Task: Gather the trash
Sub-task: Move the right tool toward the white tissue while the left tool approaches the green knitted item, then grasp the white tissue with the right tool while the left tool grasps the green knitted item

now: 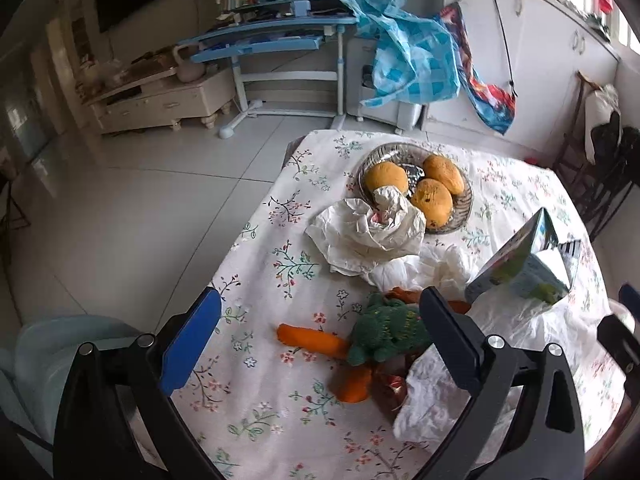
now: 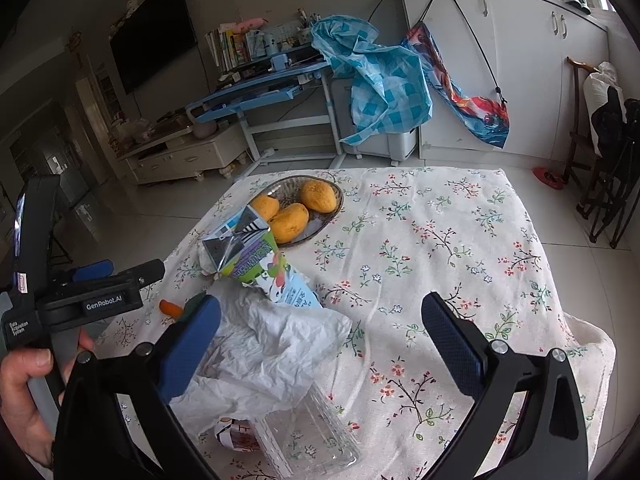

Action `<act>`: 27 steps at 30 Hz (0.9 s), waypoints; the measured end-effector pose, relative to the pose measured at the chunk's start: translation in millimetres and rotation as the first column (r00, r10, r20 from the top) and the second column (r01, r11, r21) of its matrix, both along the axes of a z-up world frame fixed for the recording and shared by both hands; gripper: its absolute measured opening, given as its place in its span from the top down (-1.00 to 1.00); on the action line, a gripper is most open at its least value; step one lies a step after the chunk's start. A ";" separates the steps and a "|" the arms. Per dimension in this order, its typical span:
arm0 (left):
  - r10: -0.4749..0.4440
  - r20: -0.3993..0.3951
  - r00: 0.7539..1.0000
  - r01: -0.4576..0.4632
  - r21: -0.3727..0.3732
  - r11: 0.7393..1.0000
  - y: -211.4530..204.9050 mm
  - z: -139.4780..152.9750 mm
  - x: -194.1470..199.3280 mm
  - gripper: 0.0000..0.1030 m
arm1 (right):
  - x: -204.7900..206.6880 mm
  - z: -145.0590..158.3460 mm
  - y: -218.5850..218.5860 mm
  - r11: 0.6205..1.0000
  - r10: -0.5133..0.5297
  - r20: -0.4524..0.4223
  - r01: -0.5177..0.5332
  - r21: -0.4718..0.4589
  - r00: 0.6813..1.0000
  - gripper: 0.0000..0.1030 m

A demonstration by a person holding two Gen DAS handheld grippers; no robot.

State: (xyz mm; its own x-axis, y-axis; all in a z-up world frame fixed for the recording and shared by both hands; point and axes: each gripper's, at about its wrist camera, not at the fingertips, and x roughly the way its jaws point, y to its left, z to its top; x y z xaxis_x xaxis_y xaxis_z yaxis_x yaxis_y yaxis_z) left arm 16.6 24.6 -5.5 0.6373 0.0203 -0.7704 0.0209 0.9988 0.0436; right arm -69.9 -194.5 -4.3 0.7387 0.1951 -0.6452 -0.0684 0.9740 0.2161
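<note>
Trash lies on the flowered tablecloth (image 1: 260, 392): crumpled cream paper (image 1: 360, 236), white tissue (image 1: 424, 268), a crushed drink carton (image 1: 524, 264), a white plastic bag (image 1: 444, 396) and a red wrapper (image 1: 390, 386). My left gripper (image 1: 320, 340) is open and empty above a knitted carrot toy (image 1: 384, 332). In the right wrist view, my right gripper (image 2: 320, 344) is open and empty over the white bag (image 2: 264, 356), with the carton (image 2: 256, 264) beyond it and a clear plastic tray (image 2: 308, 432) below. The left gripper's body (image 2: 92, 296) shows at the left.
A glass bowl (image 1: 464, 204) with three mangoes (image 1: 432, 200) stands at the table's far side; it also shows in the right wrist view (image 2: 336, 204). A pale chair (image 1: 60, 352) stands left of the table. Dark chairs (image 2: 608, 184) stand to the right. Tiled floor (image 1: 140, 208) surrounds the table.
</note>
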 end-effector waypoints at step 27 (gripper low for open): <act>0.032 -0.038 0.999 -0.034 -0.066 0.997 25.1 0.9 8.9 -0.86 | 27.7 -45.0 17.1 0.978 0.200 -0.161 -0.185 0.099 0.966 0.66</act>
